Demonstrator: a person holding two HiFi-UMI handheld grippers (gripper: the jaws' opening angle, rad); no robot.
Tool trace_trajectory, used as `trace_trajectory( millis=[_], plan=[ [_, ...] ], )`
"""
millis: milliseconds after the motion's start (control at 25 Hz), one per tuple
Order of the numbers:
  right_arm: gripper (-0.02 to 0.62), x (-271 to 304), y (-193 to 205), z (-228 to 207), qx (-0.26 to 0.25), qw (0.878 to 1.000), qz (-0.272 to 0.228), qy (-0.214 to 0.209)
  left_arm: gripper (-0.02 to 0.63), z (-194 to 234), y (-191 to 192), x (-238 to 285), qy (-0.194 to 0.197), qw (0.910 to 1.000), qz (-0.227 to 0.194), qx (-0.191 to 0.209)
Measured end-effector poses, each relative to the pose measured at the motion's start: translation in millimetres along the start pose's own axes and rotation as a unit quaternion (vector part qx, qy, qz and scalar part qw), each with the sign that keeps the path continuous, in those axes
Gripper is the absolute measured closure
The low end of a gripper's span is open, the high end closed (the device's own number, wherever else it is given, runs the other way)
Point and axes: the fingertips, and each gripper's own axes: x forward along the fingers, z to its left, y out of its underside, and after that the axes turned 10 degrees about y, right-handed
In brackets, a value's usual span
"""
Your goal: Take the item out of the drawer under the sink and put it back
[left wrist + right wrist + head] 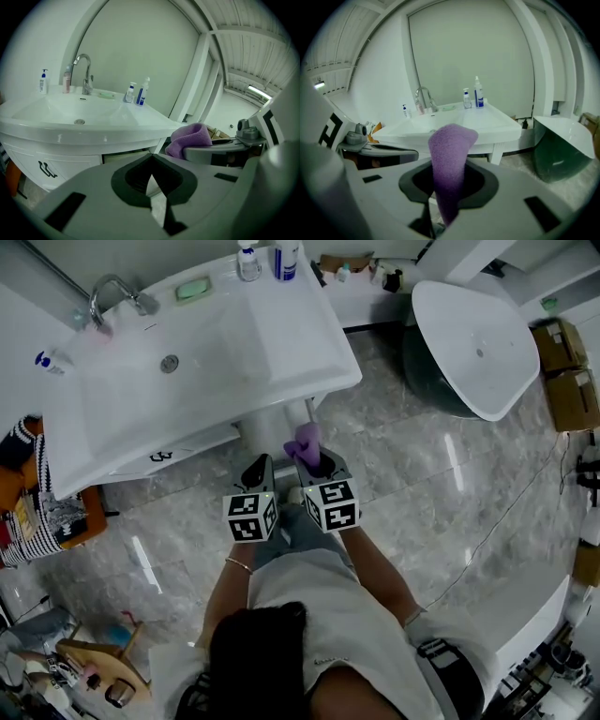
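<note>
One soft purple cloth [450, 140] is clamped in the jaws of my right gripper [446, 165], near the white ceramic sink [487, 123]; the jaws of my left gripper [151, 161] are together, empty. I think a shallow hold may drop it.

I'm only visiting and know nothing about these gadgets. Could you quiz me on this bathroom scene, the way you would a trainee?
1. Multiple choice: what is the right claw gripping? A) a bar of soap B) a purple cloth C) a blue bottle
2. True or false: the left claw is holding something too.
3. Fill in: both claws are held up in front of the white ____.

Key: 1 B. 2 False, its jaws are together with nothing between them. 3 sink.
</note>
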Motion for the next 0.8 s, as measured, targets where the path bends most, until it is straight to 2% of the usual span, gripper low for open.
trace_trajectory(
  millis=[160, 360, 520, 800],
  plan=[
    [0.486, 17.7, 13.4, 4.6, 0.003, 1.000, 0.020, -0.005, 0.603, 6.8, 13.2, 6.8, -0.001, 0.9999, 0.015, -0.007],
    [0.486, 40.5, 21.7, 5.1, 0.001, 0.999, 0.036, -0.007, 0.603, 21.6, 25.3, 20.8, -0.011, 0.9987, 0.019, -0.047],
    [0.486, 61.3, 36.6, 8.1, 0.002, 0.998, 0.057, -0.012, 0.603, 37.8, 44.9, 33.1, -0.025, 0.9967, 0.040, -0.066],
    [0.486, 103.2, 60.1, 1.5, 0.010, 0.997, 0.082, -0.008, 0.603, 58.3, 62.0, 62.0, -0.029, 0.9947, 0.049, -0.086]
  ],
)
